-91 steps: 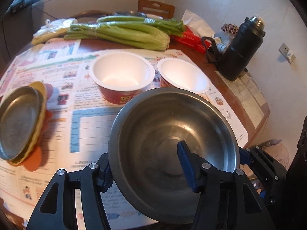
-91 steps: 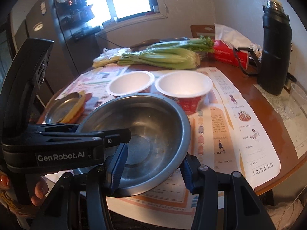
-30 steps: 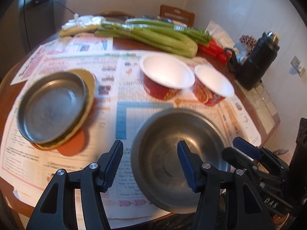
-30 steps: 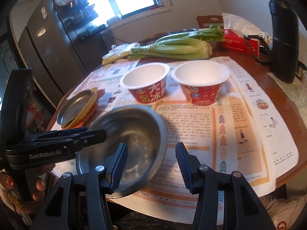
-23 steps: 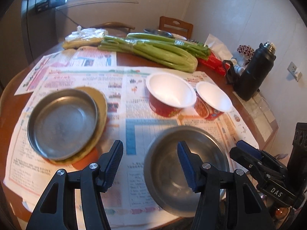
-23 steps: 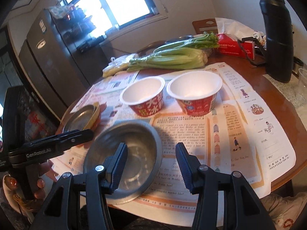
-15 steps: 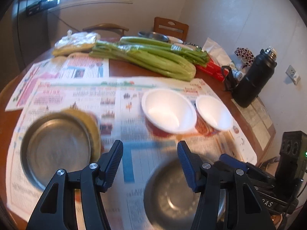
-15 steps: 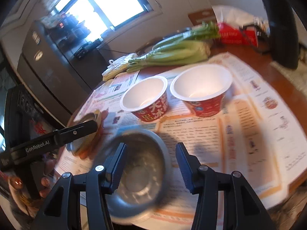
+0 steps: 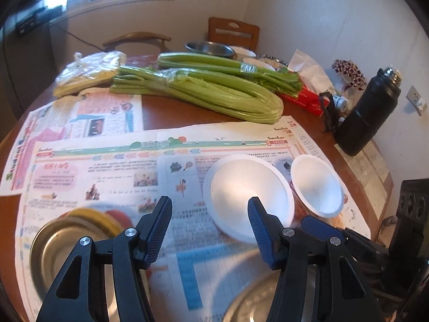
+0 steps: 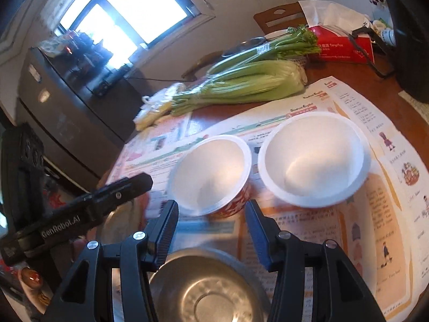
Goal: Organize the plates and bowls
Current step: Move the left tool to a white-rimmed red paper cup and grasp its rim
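From the left wrist view, open newspaper [image 9: 112, 177] lies flat from 10 to 12 o'clock, passable ground. At 1 o'clock two white paper bowls [image 9: 248, 196] stand side by side, blocking that lane. The celery bundle [image 9: 203, 91] bars the far side across 12 o'clock, and the black flask [image 9: 367, 118] stands tall at 2 o'clock near the tabletop [image 9: 332, 142] edge. The metal plate [image 9: 69, 252] sits low at 8 o'clock, the steel bowl [image 10: 206, 287] at 6 o'clock under the right claw [image 10: 211, 230].
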Demonstrator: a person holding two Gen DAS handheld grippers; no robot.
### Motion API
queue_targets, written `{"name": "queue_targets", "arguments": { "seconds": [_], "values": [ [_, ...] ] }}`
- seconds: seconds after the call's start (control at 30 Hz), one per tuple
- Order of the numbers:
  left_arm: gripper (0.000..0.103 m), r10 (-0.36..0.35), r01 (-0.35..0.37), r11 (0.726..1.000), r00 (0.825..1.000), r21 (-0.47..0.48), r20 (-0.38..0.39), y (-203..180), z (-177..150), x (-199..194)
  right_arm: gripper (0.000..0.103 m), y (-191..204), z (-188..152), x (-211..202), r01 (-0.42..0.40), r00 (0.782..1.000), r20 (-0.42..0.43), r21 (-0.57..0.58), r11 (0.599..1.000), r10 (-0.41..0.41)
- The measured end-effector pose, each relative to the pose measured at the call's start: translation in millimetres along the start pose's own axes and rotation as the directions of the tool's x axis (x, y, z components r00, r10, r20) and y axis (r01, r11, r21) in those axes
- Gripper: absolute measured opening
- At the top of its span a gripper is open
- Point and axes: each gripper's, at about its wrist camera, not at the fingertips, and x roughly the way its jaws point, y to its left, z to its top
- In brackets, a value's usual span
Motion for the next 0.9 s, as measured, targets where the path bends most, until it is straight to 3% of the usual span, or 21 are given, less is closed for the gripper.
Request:
{"name": "queue_targets", "arguments": {
  "seconds": [0.23, 0.53, 0.67, 0.9],
  "values": [
    [0.061, -0.043, 0.042, 0.999, 0.998, -0.015, -0.052, 6, 16, 32, 0.052, 2, 8, 15, 0.053, 0.999, 0.005, -0.014, 0.999, -0.053],
    [0.06, -0.046, 0.047, 0.999, 0.994, 0.009, -0.103, 5, 15, 66, 0.052, 6, 12, 35, 0.08, 0.996, -0.024, -0.033, 0.996, -0.081],
    [0.06, -0.024, 0.028, 0.999, 0.996, 0.04, -0.091, 0, 13, 67, 0.052, 8, 11, 39, 0.082, 0.996, -0.036, -0.05, 0.995, -0.084],
    [0.041, -0.065, 0.069, 0.996, 0.994, 0.049, -0.092, -2, 11, 67, 0.052, 10, 10, 39, 0.078, 0.996, -0.035, -0.058, 0.995, -0.081]
  ]
}}
